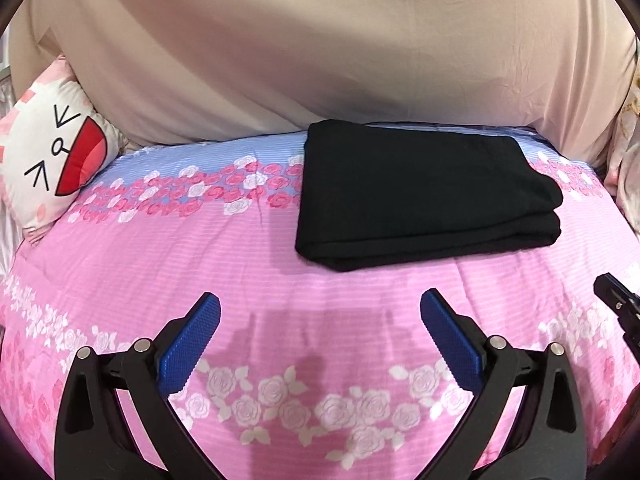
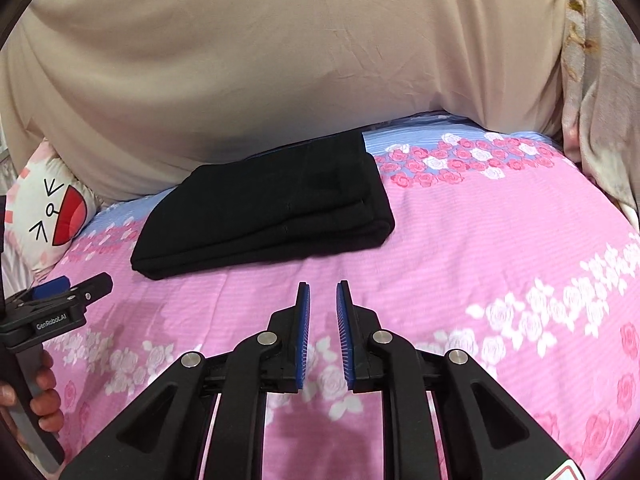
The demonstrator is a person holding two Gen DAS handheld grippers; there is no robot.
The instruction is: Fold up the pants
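The black pants (image 1: 420, 200) lie folded into a thick rectangle on the pink floral bedspread (image 1: 280, 280), near the far side of the bed. My left gripper (image 1: 320, 308) hovers over the spread in front of them, jaws wide open and empty. In the right wrist view the pants (image 2: 264, 208) sit ahead and to the left. My right gripper (image 2: 323, 292) is short of them, its blue pads a narrow gap apart with nothing between. Neither gripper touches the pants. The left gripper (image 2: 60, 300) shows at the left edge, a hand below it.
A beige sheet (image 1: 320, 60) hangs behind the bed. A white cartoon-face pillow (image 1: 52, 152) rests at the far left. Patterned fabric (image 2: 600, 100) hangs at the right. The right gripper's tip (image 1: 616, 296) pokes in at the right edge. The bedspread (image 2: 500, 260) spreads out right of the pants.
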